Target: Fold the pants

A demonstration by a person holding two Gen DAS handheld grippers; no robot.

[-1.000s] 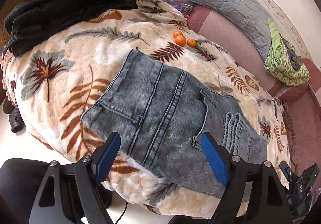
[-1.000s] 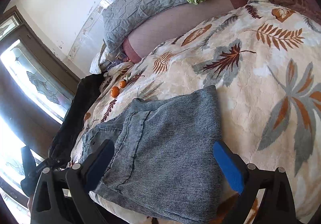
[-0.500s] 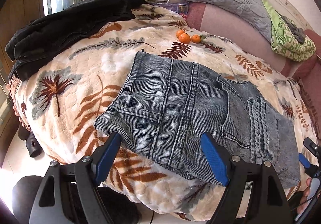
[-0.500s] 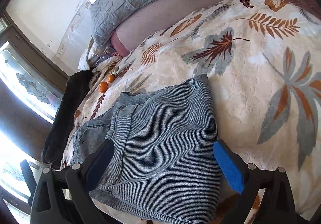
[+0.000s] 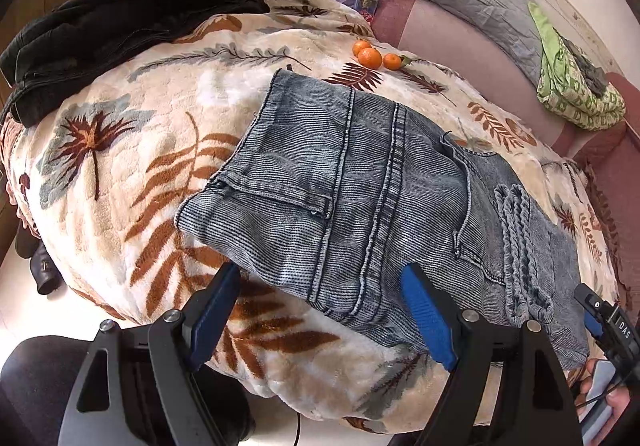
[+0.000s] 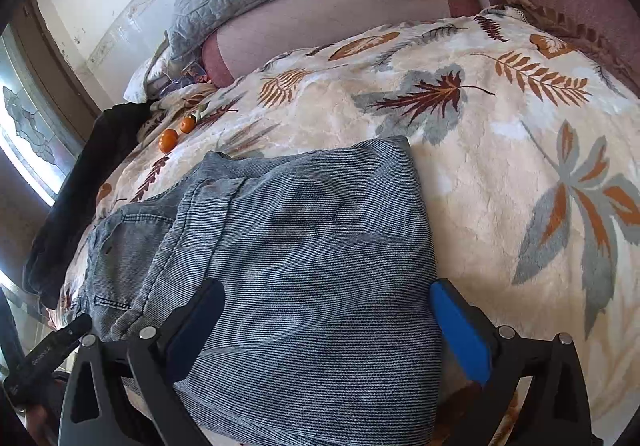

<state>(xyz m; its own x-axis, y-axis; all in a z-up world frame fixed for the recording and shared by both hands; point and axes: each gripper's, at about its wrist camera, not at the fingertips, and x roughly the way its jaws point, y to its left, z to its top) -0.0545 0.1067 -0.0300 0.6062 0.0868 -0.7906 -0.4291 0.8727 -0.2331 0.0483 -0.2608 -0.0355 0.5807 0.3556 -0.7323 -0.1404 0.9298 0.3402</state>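
We've got the jeans [image 5: 372, 198] lying folded on the leaf-print blanket [image 5: 120, 166] with both our left gripper [image 5: 320, 318] and right gripper [image 6: 332, 330] spread wide holding nothing, so probably best to pinch near edge corners evenly before folding over.

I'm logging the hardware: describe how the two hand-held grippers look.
The left hand-held gripper and the right hand-held gripper look alike: black triangular cut-out finger frames, silver round bolts, blue ribbed pads. White lettering marks the right one's black body, seen at the left view's edge.
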